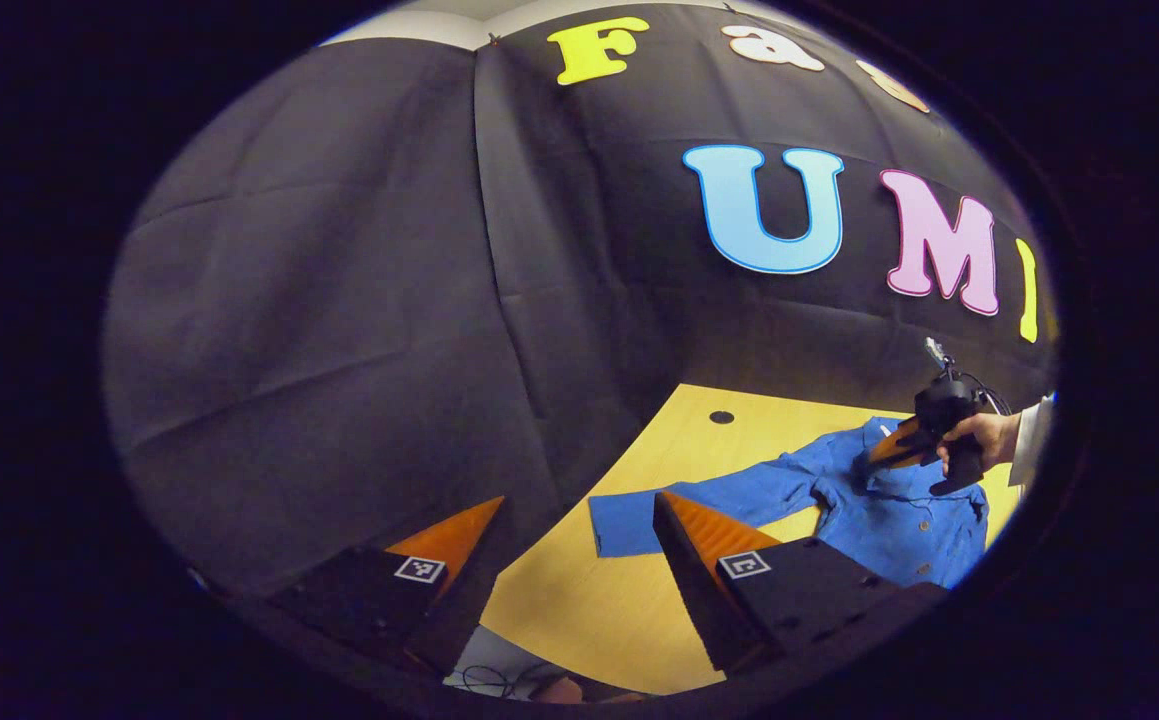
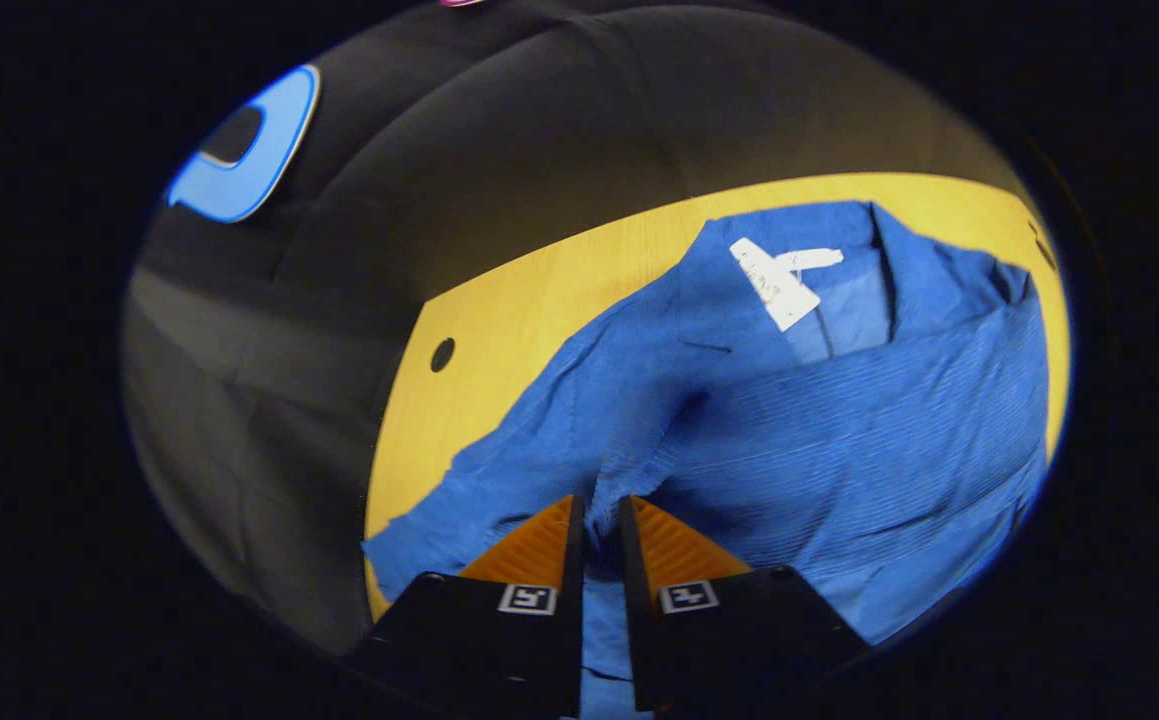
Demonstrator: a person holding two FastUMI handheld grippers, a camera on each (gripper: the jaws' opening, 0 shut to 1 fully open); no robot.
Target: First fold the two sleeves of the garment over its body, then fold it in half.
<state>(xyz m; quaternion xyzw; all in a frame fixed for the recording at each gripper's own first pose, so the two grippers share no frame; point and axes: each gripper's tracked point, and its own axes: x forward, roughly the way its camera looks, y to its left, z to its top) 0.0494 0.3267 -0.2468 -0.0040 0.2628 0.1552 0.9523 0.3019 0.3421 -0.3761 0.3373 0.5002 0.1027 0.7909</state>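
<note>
At the bottom of the left gripper view, left tool (image 1: 579, 520) is spread wide, nothing between its fingers, hanging over the near-left part of the wooden desk (image 1: 579, 610). Just past its right finger: the cuff end of the blue shirt's outstretched sleeve (image 1: 699, 505), lying flat on the desk, not folded over the body. Sleeve runs right into the blue shirt (image 1: 899, 530), which lies button-side up, collar toward the booth wall. Farther off, right tool (image 1: 889, 445) sits low on the shirt near the collar/shoulder area, held by a hand (image 1: 979, 440) with a white sleeve cuff (image 1: 1031, 440). Small dark hole (image 1: 722, 417) in the desk beyond the sleeve, near the far edge.

Right gripper view: right tool (image 2: 599, 520) is nearly clenched, a bunched ridge of blue fabric pinched between both fingers. Ahead of it the shirt (image 2: 839, 440) spreads over the desk (image 2: 499, 320), open collar with white neck label (image 2: 774, 280) at the far end. Same dark hole (image 2: 442, 354) to the left on bare wood.
</note>
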